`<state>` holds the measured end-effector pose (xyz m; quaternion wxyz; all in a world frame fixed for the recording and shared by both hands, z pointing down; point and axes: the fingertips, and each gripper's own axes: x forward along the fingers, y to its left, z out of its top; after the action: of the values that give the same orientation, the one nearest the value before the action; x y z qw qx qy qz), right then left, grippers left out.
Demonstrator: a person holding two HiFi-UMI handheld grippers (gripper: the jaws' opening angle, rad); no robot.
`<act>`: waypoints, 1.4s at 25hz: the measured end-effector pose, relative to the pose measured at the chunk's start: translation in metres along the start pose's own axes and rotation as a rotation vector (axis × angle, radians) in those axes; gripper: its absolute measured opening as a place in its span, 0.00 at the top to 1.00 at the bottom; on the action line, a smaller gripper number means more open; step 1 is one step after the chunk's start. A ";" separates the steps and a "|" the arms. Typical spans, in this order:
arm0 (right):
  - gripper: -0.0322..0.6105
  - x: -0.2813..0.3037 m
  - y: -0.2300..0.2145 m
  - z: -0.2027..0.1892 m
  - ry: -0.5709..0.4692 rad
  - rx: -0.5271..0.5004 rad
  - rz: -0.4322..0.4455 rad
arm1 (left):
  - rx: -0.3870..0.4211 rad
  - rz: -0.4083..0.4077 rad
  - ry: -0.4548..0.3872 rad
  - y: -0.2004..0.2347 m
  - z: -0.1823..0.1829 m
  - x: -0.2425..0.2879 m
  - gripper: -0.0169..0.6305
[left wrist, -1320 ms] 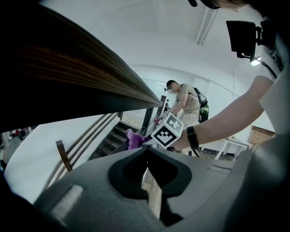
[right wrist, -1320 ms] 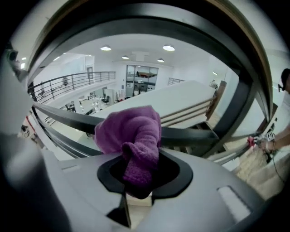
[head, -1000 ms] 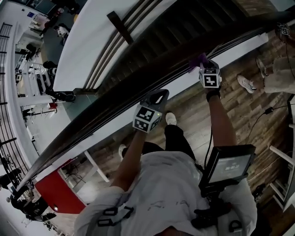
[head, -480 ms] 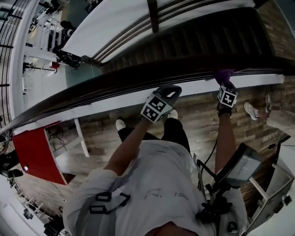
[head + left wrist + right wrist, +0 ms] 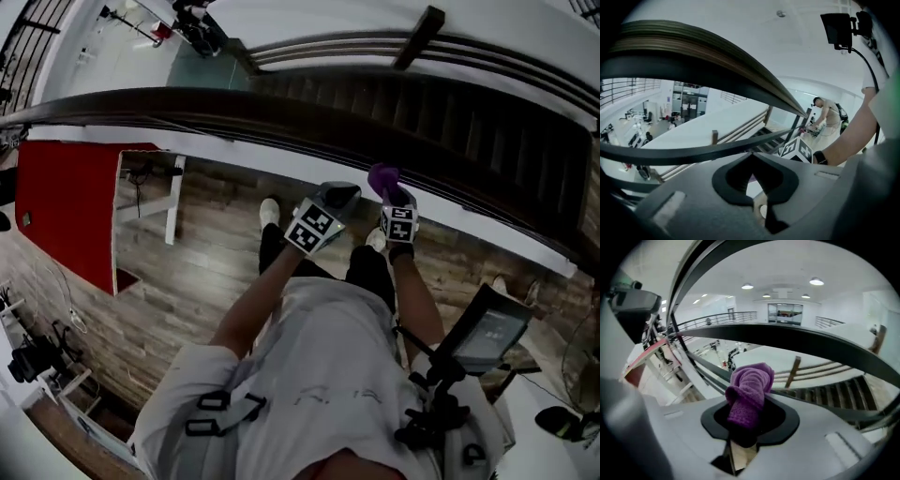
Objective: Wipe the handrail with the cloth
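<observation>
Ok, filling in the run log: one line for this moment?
right tongs: shut on purple cloth | left tongs: shut, empty | cloth: by handrail, contact unclear

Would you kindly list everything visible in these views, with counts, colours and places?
handrail: one, dark, curving across the top of the head view
staircase: one, dark, beyond the handrail
cloth: one, purple, bunched up by the handrail; whether they touch is unclear
panel: one, red, at left below the handrail
table: one, white, beside the panel
floor: one, brown wood planks, under the person
screen: one, dark frame, lower right
shoes: two, white, on the floor
shirt: one, white, bottom centre
left claw: one, grey, jaws together, empty
right claw: one, grey, shut on the cloth
</observation>
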<state>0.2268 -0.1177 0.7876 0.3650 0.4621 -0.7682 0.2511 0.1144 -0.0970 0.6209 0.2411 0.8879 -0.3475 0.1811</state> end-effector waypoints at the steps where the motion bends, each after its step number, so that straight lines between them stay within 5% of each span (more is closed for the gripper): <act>1: 0.81 0.014 0.033 0.015 -0.007 -0.058 0.047 | -0.019 0.043 -0.007 0.020 -0.008 -0.017 0.97; 9: 0.81 0.107 0.257 0.103 -0.044 -0.377 0.311 | -0.218 0.368 -0.093 0.173 -0.074 -0.173 0.97; 15: 0.81 0.168 0.383 0.151 -0.105 -0.530 0.383 | -0.317 0.538 -0.132 0.243 -0.119 -0.269 0.97; 26: 0.81 0.255 0.536 0.222 -0.160 -0.667 0.457 | -0.392 0.618 -0.172 0.307 -0.144 -0.328 0.97; 35: 0.81 0.287 0.541 0.219 -0.068 -0.742 0.439 | -0.435 0.622 -0.161 0.318 -0.164 -0.328 0.97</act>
<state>-0.4159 -0.1851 0.8558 0.4188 0.1332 -0.8982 0.0140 -0.3621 -0.0364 0.6907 0.3293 0.6797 -0.6481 0.0973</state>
